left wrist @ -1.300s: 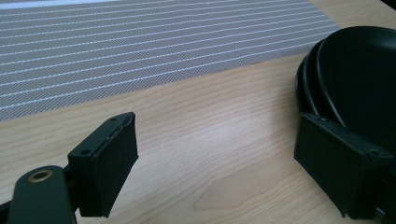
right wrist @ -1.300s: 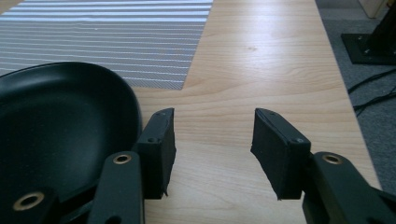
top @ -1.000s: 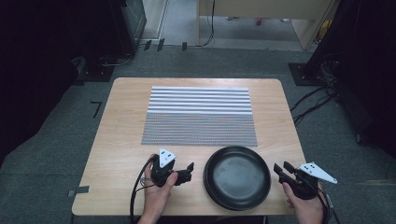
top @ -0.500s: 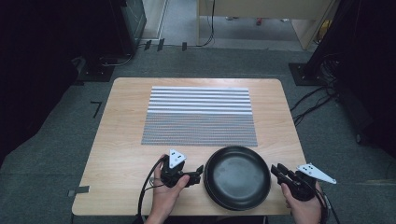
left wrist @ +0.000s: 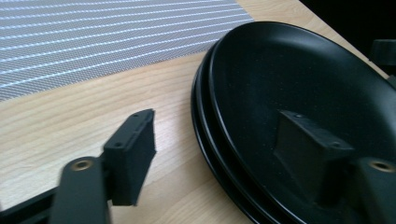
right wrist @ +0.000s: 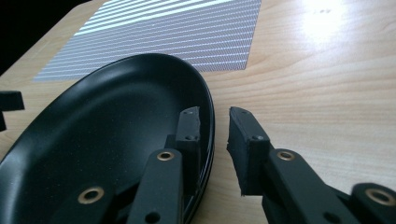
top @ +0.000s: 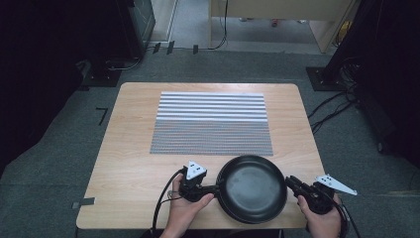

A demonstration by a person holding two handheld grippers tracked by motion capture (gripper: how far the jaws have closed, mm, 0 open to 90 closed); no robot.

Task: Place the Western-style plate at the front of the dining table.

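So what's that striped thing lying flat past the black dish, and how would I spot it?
Start at the wooden table. Across its middle, just beyond the stacked black plates at the near edge, lies a flat rectangular placemat. It is the one pale thing there: bold grey and white stripes on its far half, fine mesh-like weave on its near half.

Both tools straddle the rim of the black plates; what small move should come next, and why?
Probably finish closing both before any lift. The left tool has just been closing, yet its pads stand wide of the rim of the black plates. The right tool has narrowed around the opposite rim, but a gap shows at its outer pad.
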